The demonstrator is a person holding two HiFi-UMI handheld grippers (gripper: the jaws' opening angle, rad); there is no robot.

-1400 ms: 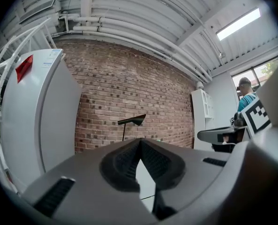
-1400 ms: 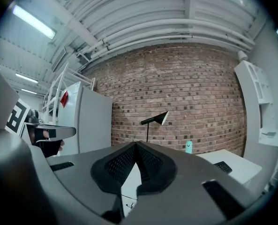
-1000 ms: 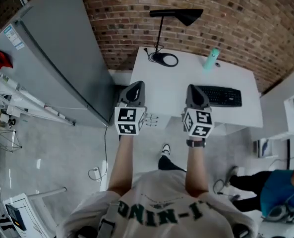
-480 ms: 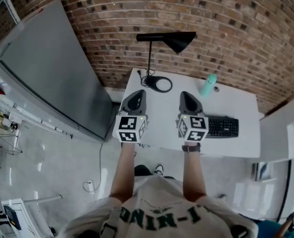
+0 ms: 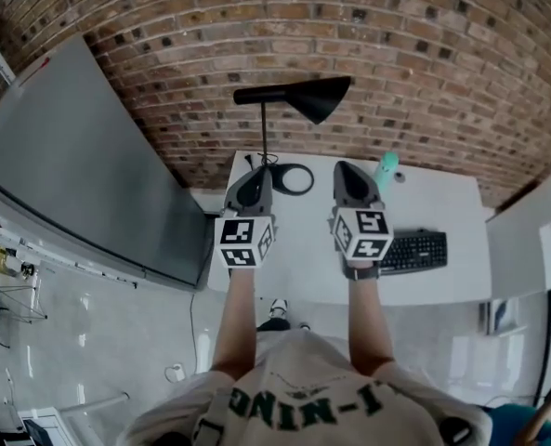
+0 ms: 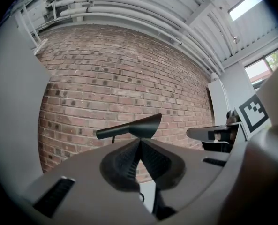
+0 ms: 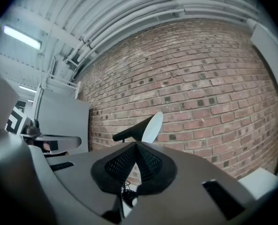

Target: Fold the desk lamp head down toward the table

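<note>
A black desk lamp stands at the back left of the white table [image 5: 442,203]. Its cone head [image 5: 317,98] is raised on a level arm above a thin pole and a ring base [image 5: 294,178]. My left gripper [image 5: 254,186] and right gripper [image 5: 349,179] hover side by side over the table, pointing level at the lamp, short of it. Both are shut and hold nothing. The lamp head [image 6: 139,127] shows just above the left gripper [image 6: 139,142]. In the right gripper view the lamp head [image 7: 146,128] shows its pale inside, above the right gripper [image 7: 137,145].
A brick wall [image 5: 424,54] runs behind the table. A black keyboard [image 5: 413,251] lies right of my right hand, and a teal bottle [image 5: 385,166] stands near the back. A large grey panel [image 5: 80,184] leans at the left over the pale floor.
Both grippers have moved forward, out over the table toward the lamp, still shut. The lamp now appears closer and larger in the head view.
</note>
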